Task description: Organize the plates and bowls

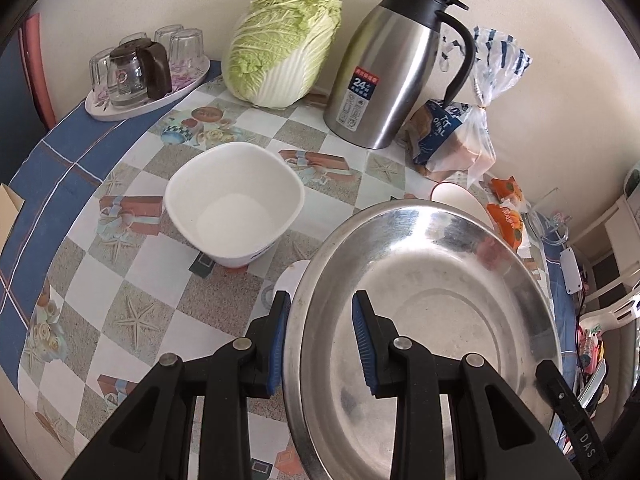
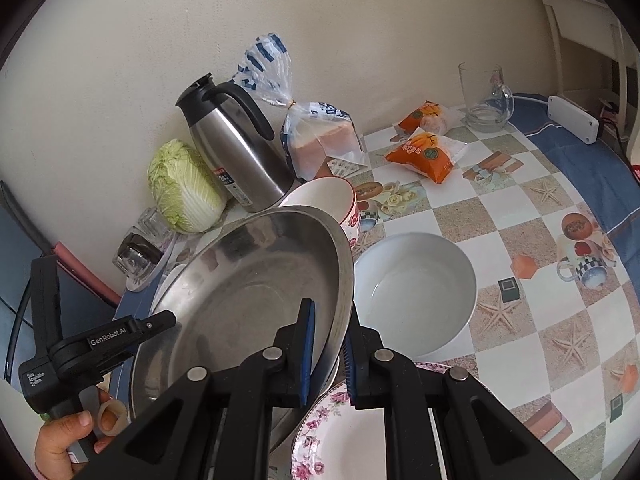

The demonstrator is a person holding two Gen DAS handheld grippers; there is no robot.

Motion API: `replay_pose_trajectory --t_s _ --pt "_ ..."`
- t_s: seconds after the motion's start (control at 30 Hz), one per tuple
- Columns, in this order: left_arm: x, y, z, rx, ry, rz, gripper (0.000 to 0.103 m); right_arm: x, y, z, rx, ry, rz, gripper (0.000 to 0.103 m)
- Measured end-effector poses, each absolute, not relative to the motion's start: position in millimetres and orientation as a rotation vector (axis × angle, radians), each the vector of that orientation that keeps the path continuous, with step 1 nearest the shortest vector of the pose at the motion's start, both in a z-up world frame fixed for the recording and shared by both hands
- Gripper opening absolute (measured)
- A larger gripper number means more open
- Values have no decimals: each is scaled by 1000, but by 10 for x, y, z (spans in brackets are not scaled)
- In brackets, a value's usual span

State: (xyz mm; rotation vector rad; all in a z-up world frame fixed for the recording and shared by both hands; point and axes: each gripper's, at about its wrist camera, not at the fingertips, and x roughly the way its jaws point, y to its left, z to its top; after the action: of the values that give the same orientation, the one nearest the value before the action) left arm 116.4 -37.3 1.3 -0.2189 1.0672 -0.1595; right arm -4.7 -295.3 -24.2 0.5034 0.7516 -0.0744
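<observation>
- Between your two claws hangs the steel basin [image 1: 420, 320]: left gripper [image 1: 322, 344] and right gripper [image 2: 328, 354] each pinch its rim.
- Below it: floral plate [image 2: 332, 440], round white bowl [image 2: 414, 288], square white bowl [image 1: 234, 200] beside.
- Carrying step, I judge; next, lower it level, then release together.

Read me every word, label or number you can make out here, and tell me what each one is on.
"24": sticker on the steel thermos jug; its other print is too small.
"GenRobot.AI": left gripper.
"DAS": right gripper.
"ORAL": bread bag, partly hidden.
Orange snack packets: characters blurred.
</observation>
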Motion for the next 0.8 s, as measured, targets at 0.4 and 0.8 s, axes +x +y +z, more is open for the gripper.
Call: replay_pose_trajectory --t_s 0.4,0.8 --pt "1181 -140 -123 -274 1097 -123 33 88 -2746 -415 460 834 -45 14" --pt "1245 -142 -256 -269 1137 -113 33 205 -2720 -649 471 898 -48 14"
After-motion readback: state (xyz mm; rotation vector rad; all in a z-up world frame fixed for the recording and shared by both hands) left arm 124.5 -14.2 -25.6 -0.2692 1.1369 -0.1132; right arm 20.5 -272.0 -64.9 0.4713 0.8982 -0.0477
